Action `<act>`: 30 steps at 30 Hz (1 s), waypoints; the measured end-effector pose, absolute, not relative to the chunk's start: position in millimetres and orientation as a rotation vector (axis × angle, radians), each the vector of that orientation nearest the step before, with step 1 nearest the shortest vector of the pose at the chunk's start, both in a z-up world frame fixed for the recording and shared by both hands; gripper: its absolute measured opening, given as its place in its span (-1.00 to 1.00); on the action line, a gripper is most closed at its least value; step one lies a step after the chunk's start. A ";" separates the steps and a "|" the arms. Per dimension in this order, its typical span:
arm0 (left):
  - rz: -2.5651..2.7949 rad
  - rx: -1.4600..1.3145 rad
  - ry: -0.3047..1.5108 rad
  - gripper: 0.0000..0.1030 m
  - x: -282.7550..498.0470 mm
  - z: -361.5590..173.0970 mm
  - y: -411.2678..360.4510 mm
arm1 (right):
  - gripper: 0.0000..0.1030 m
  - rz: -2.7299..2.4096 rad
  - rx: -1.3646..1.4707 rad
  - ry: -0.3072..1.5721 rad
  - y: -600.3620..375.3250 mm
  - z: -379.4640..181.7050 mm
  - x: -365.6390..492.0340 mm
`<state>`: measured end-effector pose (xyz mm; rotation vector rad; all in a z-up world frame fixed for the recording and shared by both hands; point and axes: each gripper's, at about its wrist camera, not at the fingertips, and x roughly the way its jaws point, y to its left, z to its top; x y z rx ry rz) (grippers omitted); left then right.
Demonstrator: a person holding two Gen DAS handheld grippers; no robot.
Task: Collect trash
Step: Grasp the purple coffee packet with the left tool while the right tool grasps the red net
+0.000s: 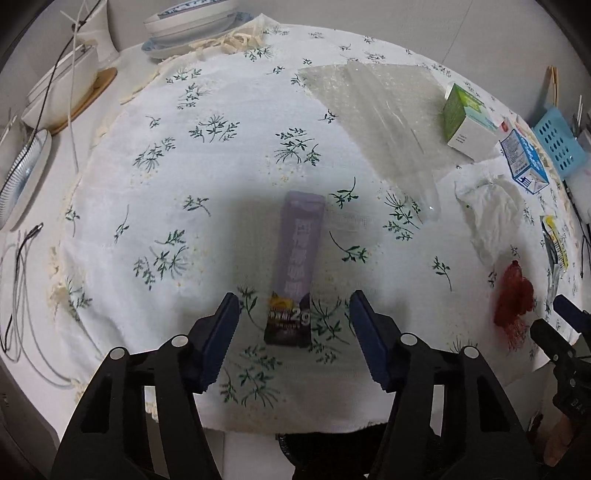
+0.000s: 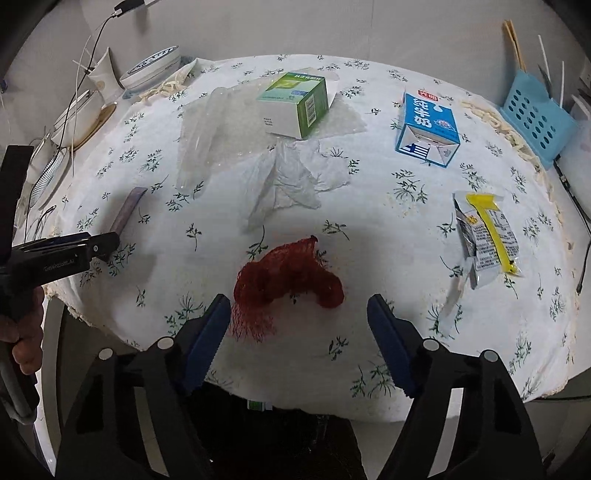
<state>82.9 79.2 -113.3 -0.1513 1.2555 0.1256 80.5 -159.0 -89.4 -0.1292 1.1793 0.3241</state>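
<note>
Left wrist view: the left tongs stand spread above the counter, which is draped in a white cloth printed with green sprigs; a purple sachet lies flat near the near edge, its dark lower end between the two blue pads without either pad touching it. Toward the far right corner lie a sheet of clear plastic film, a green and white carton and a blue milk carton; a crumpled white tissue and a red mesh net sit along the right edge, the net just beside the right tongs, seen only in part. Stacked bowls stand at the far left corner. Right wrist view: the right tongs are spread, holding nothing, with the red mesh net bunched just ahead of them near the near edge, its frayed tail close to the left pad. A silver packet with a yellow stripe lies toward the right edge, the blue milk carton and the green and white carton farther back, and a blue perforated basket at the far right corner. The left tongs show at the left edge over the purple sachet.
</note>
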 end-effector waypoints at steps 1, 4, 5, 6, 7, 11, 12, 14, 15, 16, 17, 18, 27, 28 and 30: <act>0.127 -0.145 1.265 0.05 87.8 -116.5 79.6 | 0.33 0.326 -0.129 1.187 -157.5 -92.5 85.0; 0.134 -0.111 1.266 0.02 99.7 -119.9 78.4 | 0.27 0.330 -0.129 1.206 -153.9 -101.9 98.0; 0.136 -0.101 1.266 0.02 102.3 -120.1 77.5 | 0.23 0.331 -0.127 1.215 -152.8 -105.5 101.7; 0.139 -0.094 1.267 0.00 104.7 -120.3 76.8 | 0.18 0.334 -0.127 1.224 -151.5 -108.4 104.3; 0.143 -0.086 1.266 -0.06 105.9 -120.4 76.1 | 0.15 0.339 -0.125 1.230 -149.9 -111.2 106.4; 0.146 -0.058 1.265 -0.38 108.1 -119.7 74.1 | 0.00 0.351 -0.136 1.230 -144.6 -114.4 109.3; 0.147 -0.059 1.267 -0.45 108.0 -119.3 74.8 | -0.04 0.351 -0.142 1.228 -143.4 -114.6 109.4; 0.162 -0.055 1.270 -0.61 107.2 -118.7 76.5 | -0.13 0.352 -0.141 1.229 -141.1 -114.8 109.7; 0.160 -0.059 1.271 -0.61 106.5 -118.6 77.7 | -0.15 0.351 -0.143 1.227 -139.9 -115.0 109.6; 0.159 -0.061 1.269 -0.62 105.8 -118.6 79.0 | -0.17 0.347 -0.149 1.223 -138.9 -115.4 109.2; 0.159 -0.064 1.267 -0.64 105.7 -118.5 79.0 | -0.20 0.344 -0.154 1.220 -138.4 -115.9 108.8; 0.160 -0.070 1.265 -0.65 104.8 -118.1 79.4 | -0.22 0.340 -0.157 1.218 -138.3 -116.4 108.4; 0.151 -0.108 1.245 -0.73 100.1 -116.0 84.8 | -0.47 0.304 -0.167 1.192 -139.1 -118.1 103.2; 0.150 -0.106 1.242 -0.73 99.5 -115.4 84.3 | -0.48 0.300 -0.170 1.188 -139.1 -118.1 102.6; 0.145 -0.103 1.235 -0.74 97.6 -113.2 83.1 | -0.51 0.296 -0.169 1.186 -139.6 -118.1 102.5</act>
